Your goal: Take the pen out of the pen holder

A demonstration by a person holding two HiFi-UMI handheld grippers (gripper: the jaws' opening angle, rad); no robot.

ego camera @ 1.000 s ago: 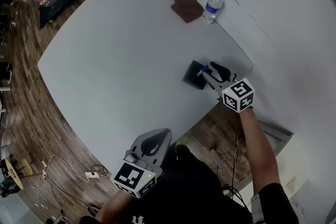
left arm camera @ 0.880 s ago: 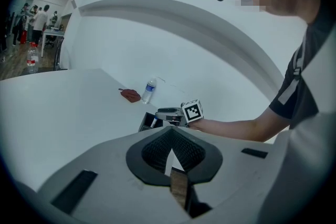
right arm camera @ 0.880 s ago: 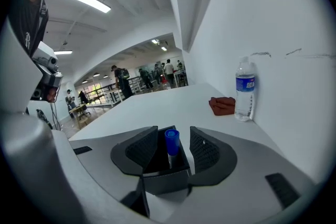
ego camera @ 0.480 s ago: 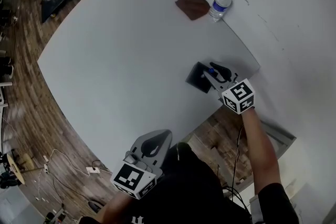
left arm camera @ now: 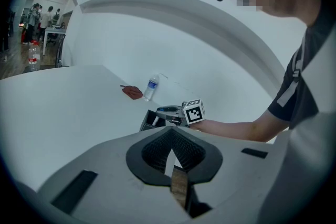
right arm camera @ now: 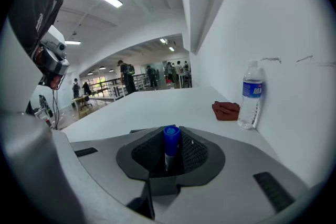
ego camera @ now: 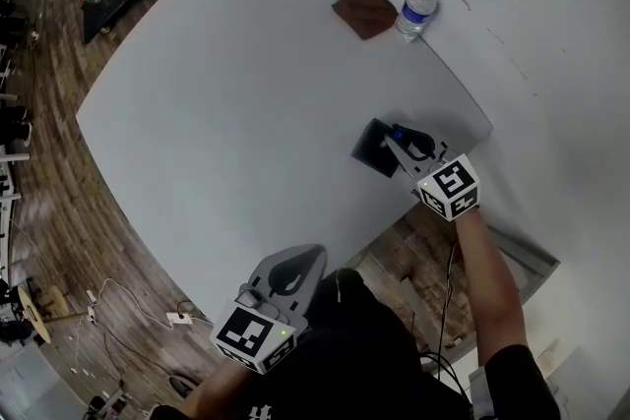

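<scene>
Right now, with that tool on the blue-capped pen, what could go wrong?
The right tool's jaws have just been closing on the pen, up near its blue cap, so the cap might pull off or the pen slip. Nothing steadies the pen holder, since the left tool hangs off the table; it may lift with the pen. It also stands close to the table edge and could tip over it.

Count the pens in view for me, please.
1. A blue-capped pen stands upright between the jaws of the right gripper, which have just been closing on it, at the black pen holder. Others may sit hidden inside the holder.
</scene>
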